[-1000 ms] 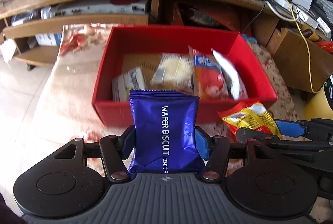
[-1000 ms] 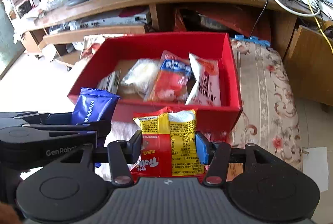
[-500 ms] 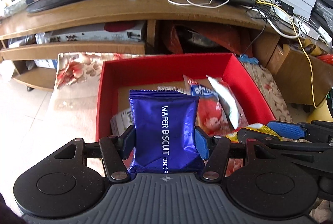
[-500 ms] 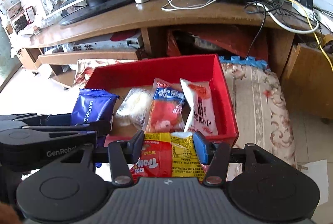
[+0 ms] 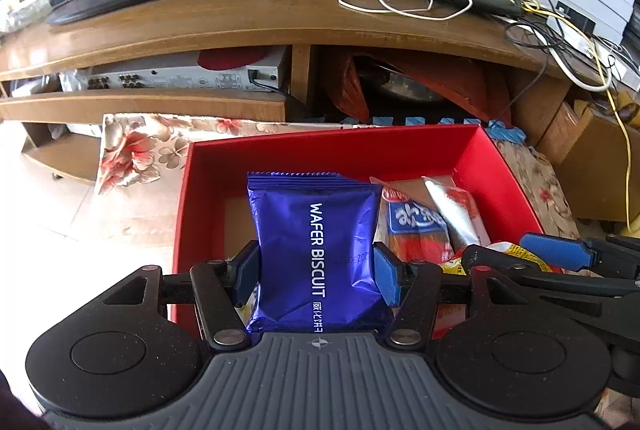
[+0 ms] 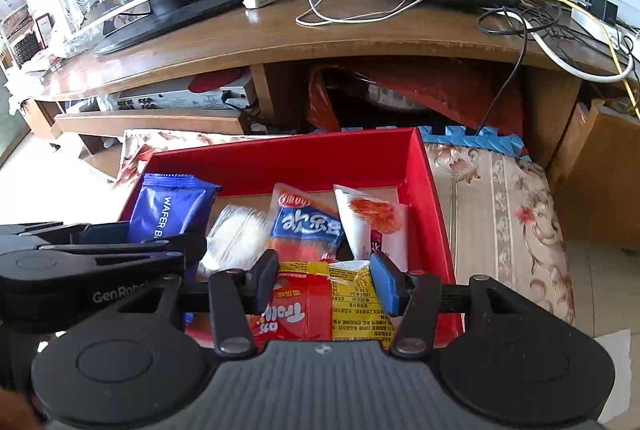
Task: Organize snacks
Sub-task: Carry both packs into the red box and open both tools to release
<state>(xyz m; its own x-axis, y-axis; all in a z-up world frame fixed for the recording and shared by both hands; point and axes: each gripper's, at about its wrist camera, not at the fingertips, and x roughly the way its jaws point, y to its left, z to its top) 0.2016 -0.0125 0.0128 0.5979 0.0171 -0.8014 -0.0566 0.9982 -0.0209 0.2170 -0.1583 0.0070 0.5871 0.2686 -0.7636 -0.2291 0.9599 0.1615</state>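
Left wrist view: my left gripper [image 5: 316, 272] is clamped on a blue wafer biscuit packet [image 5: 314, 254], both blue pads pressing its sides, the packet standing upright between them. A second ago the red box [image 5: 400, 150] sat ahead of the packet with its near wall in sight; now the packet hangs over the box's interior, left of the 2 red-and-white packets lying inside. I judge this the carry nearly done, with release next. The gripper points steeply down and forward toward the box floor. At the right edge, my right gripper [image 5: 560, 256] reaches in alongside.

Right wrist view: my right gripper [image 6: 324, 284] is closed on a red-and-yellow snack packet [image 6: 320, 304], pads squeezing both edges. A second ago this packet was short of the box's near wall; now it sits over that wall, at the front right of the box [image 6: 288, 156]. Inside lie a pale round snack [image 6: 236, 238], a red-and-blue packet [image 6: 306, 230] and a white packet [image 6: 372, 226]. This gripper also tilts steeply down. Both hands arrive side by side, so both packets can drop in together.
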